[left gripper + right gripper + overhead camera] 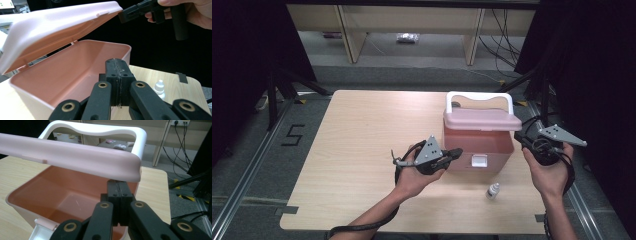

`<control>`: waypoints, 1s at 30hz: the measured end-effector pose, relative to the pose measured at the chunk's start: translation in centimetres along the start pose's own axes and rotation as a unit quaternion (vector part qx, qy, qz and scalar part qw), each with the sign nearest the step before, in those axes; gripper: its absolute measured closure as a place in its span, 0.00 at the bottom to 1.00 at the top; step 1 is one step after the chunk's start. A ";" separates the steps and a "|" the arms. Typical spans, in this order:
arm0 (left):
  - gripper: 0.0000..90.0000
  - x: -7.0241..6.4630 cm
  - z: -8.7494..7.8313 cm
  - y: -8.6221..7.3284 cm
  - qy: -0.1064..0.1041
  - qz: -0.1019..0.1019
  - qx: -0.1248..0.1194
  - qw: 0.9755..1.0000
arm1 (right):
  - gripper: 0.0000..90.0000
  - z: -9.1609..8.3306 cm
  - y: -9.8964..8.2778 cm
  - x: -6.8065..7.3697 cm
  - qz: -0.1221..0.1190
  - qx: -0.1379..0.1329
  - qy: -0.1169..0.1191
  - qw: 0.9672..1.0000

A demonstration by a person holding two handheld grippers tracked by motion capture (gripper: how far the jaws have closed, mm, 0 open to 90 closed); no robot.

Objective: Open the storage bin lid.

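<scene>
While the pink box [478, 142] sits at the table's [362, 150] right side, its lid [75, 160] is propped partly up on the clenched, empty right gripper [119, 187]. The left gripper [117, 72], also clenched on nothing, waits beside it; the small bottle [493, 190] likely goes in next.

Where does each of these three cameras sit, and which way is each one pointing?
High view: above the person's side, facing forward and down on the table; both forearms, left gripper and right gripper show.
Left gripper view: rides that gripper, looking into the open pink box; its shut jaws show, with the other hand.
Right gripper view: rides that gripper, under the raised lid; its shut jaws show.
Shared: every view has the box.
</scene>
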State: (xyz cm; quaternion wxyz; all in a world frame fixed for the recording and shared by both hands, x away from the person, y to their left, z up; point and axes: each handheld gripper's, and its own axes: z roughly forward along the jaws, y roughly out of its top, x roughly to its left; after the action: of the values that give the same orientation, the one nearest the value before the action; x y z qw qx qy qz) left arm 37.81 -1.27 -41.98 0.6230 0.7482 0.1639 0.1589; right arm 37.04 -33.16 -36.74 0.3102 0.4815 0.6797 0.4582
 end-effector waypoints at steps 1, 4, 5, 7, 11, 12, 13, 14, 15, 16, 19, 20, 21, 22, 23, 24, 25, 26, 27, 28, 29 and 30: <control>0.99 0.0 0.1 0.0 -0.001 0.002 0.001 1.000 | 1.00 0.0 0.0 0.1 0.007 0.001 -0.001 1.000; 0.99 -0.1 0.5 0.0 -0.003 0.002 0.000 1.000 | 1.00 0.0 0.1 0.0 -0.010 -0.008 -0.001 1.000; 0.99 -0.1 0.6 0.0 -0.004 0.004 0.000 1.000 | 1.00 0.0 0.2 0.0 -0.010 -0.008 -0.002 1.000; 0.99 -0.2 0.8 0.0 -0.006 0.004 0.000 1.000 | 1.00 0.1 0.2 0.1 -0.001 -0.007 -0.003 1.000; 0.99 -0.3 1.4 0.0 -0.010 0.007 -0.001 1.000 | 1.00 -0.1 0.3 0.2 0.009 -0.002 -0.003 1.000; 0.99 -0.4 1.5 0.0 -0.010 0.005 -0.001 1.000 | 1.00 -0.1 0.3 0.2 0.009 -0.002 -0.004 1.000; 0.99 -0.4 1.7 -0.1 -0.011 0.006 -0.002 1.000 | 1.00 0.0 0.3 0.2 0.004 -0.004 -0.004 1.000; 0.99 -0.4 1.8 -0.1 -0.012 0.007 -0.001 1.000 | 1.00 -0.1 0.3 0.2 0.007 -0.004 -0.003 1.000; 0.99 -0.5 1.9 -0.2 -0.013 0.006 -0.001 1.000 | 1.00 0.0 0.3 0.2 0.004 -0.005 -0.006 1.000; 0.99 -0.5 2.0 -0.3 -0.015 0.009 0.000 1.000 | 1.00 0.0 0.3 0.0 -0.009 -0.010 -0.003 1.000; 0.99 -0.5 2.3 -0.6 -0.017 0.005 0.001 1.000 | 1.00 0.0 0.4 0.1 -0.008 -0.009 -0.003 1.000; 0.99 -0.5 2.4 -0.7 -0.017 0.004 0.001 1.000 | 1.00 0.0 0.5 0.2 0.000 -0.008 -0.003 1.000; 0.99 -0.5 2.5 -0.8 -0.018 0.005 0.003 1.000 | 1.00 0.0 0.5 0.2 0.002 -0.007 -0.003 1.000; 0.99 -0.5 2.6 -0.9 -0.019 0.005 0.004 1.000 | 1.00 0.1 0.5 0.0 -0.013 -0.013 0.000 1.000; 0.99 -0.6 2.8 -1.0 -0.021 0.002 0.003 1.000 | 1.00 0.1 0.6 0.0 -0.013 -0.015 -0.001 1.000; 0.99 -0.6 2.9 -1.0 -0.023 0.005 0.004 1.000 | 1.00 0.1 0.6 0.0 -0.013 -0.016 -0.001 1.000; 0.99 -0.6 3.0 -1.1 -0.025 0.005 0.005 1.000 | 1.00 0.1 0.6 0.1 -0.009 -0.014 -0.001 1.000; 0.99 -0.7 3.2 -1.2 -0.025 0.005 0.006 1.000 | 1.00 0.1 0.6 0.2 -0.003 -0.015 0.000 1.000; 0.99 -0.7 3.4 -1.3 -0.027 0.005 0.007 1.000 | 1.00 0.1 0.6 0.1 -0.007 -0.015 -0.003 1.000; 0.99 -0.7 3.5 -1.3 -0.027 0.005 0.007 1.000 | 1.00 0.1 0.6 0.2 -0.004 -0.015 -0.002 1.000; 0.99 -0.7 3.6 -1.5 -0.029 0.005 0.009 1.000 | 1.00 0.1 0.6 0.3 0.005 -0.014 -0.002 1.000; 0.99 -0.8 3.8 -1.6 -0.030 0.004 0.008 1.000 | 1.00 0.1 0.6 0.2 0.002 -0.014 -0.002 1.000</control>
State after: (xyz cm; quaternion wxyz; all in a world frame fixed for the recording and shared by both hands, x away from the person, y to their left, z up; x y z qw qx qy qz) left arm 38.74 -4.71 -44.25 0.6208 0.7583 0.1439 0.1377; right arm 37.24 -32.85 -36.19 0.3174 0.4798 0.6715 0.4671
